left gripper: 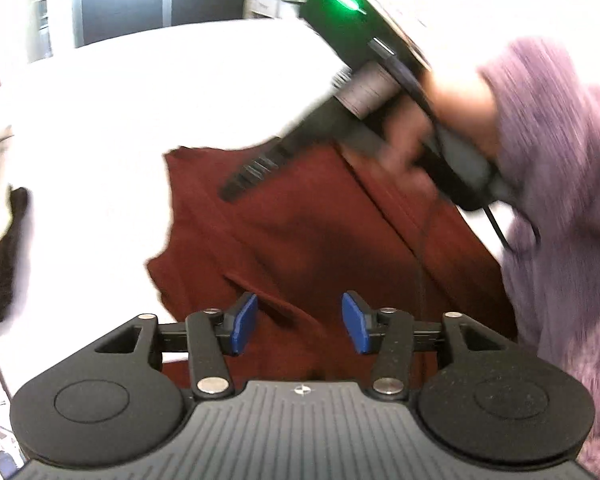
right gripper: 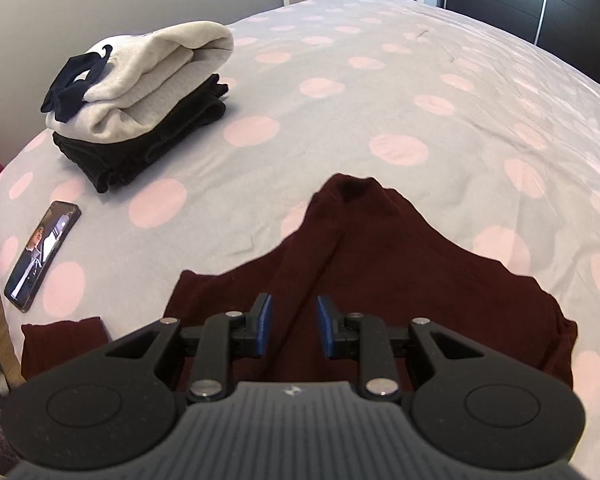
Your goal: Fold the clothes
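Note:
A maroon garment (right gripper: 400,272) lies spread on the dotted bed cover (right gripper: 340,100), with a long crease running down its middle and a sleeve end (right gripper: 60,344) at the near left. My right gripper (right gripper: 294,326) hovers just above it, open, with the crease showing in the gap and the pads not pressing on it. In the left wrist view the same garment (left gripper: 300,232) lies under my left gripper (left gripper: 300,324), which stands open with nothing between its blue pads. A hand (left gripper: 452,96) in a purple sleeve holds the right tool above the far part of the garment; that area is blurred.
A folded stack stands at the far left of the bed: a grey sweatshirt (right gripper: 160,76) on a black garment (right gripper: 148,148), with a dark navy piece (right gripper: 76,80) on top. A lit phone (right gripper: 42,256) lies near the bed's left edge. Wardrobes stand beyond the bed.

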{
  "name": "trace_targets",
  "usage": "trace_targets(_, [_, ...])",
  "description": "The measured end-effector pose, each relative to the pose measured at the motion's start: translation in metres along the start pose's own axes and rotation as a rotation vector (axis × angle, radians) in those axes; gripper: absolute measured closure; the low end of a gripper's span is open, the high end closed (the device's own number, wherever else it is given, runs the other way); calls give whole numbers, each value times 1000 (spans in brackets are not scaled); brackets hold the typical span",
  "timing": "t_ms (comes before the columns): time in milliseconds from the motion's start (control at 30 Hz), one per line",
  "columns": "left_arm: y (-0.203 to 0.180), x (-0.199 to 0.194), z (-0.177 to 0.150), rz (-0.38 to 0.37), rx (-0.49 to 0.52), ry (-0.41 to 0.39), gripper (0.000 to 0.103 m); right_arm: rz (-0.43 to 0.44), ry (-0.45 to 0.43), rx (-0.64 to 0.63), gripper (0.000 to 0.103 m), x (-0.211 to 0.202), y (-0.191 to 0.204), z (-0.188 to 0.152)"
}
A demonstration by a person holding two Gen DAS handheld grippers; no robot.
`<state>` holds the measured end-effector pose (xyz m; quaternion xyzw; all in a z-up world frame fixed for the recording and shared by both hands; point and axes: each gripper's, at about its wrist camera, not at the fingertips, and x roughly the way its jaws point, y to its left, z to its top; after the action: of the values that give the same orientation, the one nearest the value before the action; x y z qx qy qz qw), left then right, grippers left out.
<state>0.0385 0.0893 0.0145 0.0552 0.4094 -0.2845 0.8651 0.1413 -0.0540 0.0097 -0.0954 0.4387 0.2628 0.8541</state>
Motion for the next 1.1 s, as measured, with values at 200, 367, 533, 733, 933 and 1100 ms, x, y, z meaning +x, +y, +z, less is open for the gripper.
trace_targets(200, [63,25,15,208,-177,-5,57,-5,-16,-33,74,10,6,7])
trace_targets(367, [90,60,18,202,-247,8,57,7,-37,-28,74,21,4,18])
trace_targets(533, [85,80,6,213,-253,18,66,-13,-59,-29,70,41,3,30])
trace_targets(733, [87,99,1,202,-274,50,90,-67,-60,-46,60,70,5,33])
trace_targets(933, [93,93,4,223,-334,42,95,-47,-94,57,97,77,-13,37])
trace_targets(1100, [101,89,1,238,-406,37,95,109,-171,283,97,54,-51,44])
